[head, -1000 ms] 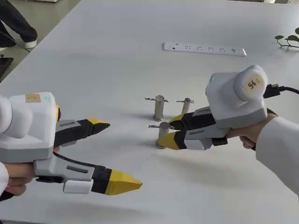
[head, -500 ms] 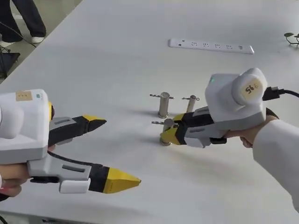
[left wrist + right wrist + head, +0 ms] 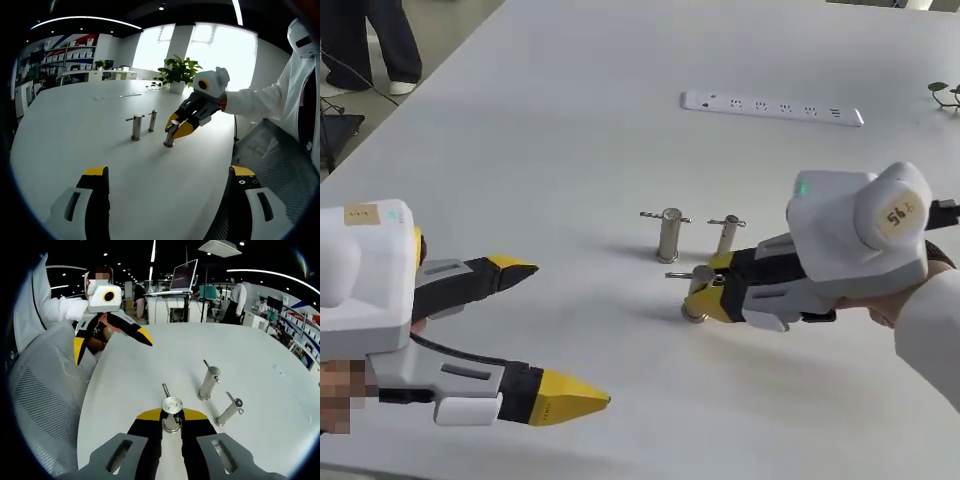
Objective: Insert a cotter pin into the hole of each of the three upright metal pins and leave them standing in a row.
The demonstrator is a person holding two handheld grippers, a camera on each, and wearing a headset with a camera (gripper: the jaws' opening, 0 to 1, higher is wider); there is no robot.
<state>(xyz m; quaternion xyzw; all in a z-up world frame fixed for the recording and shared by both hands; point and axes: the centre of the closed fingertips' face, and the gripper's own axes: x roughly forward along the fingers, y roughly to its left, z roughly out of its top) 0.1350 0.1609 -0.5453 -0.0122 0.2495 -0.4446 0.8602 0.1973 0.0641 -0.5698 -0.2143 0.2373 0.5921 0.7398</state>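
Three short metal pins stand on the white table (image 3: 570,150), each with a cotter pin through its top. Two stand side by side at the back: a thick one (image 3: 669,235) (image 3: 136,127) (image 3: 209,382) and a thinner one (image 3: 725,235) (image 3: 152,120) (image 3: 229,411). The third pin (image 3: 698,293) (image 3: 170,136) (image 3: 171,412) stands nearer me, and my right gripper (image 3: 712,292) (image 3: 177,125) (image 3: 171,421) is shut on it from the right. My left gripper (image 3: 555,335) (image 3: 168,171) (image 3: 112,345) hovers open at the lower left, well away from the pins, holding nothing.
A white power strip (image 3: 770,105) lies far back on the table. A potted plant (image 3: 177,75) stands beyond it at the table's edge. A mesh chair (image 3: 45,390) stands beside the table. Someone's legs (image 3: 380,40) are on the floor at the far left.
My right gripper closed on the near pin and has carried it a little to the right, away from the thick back pin. The left gripper stayed open and roughly in place.
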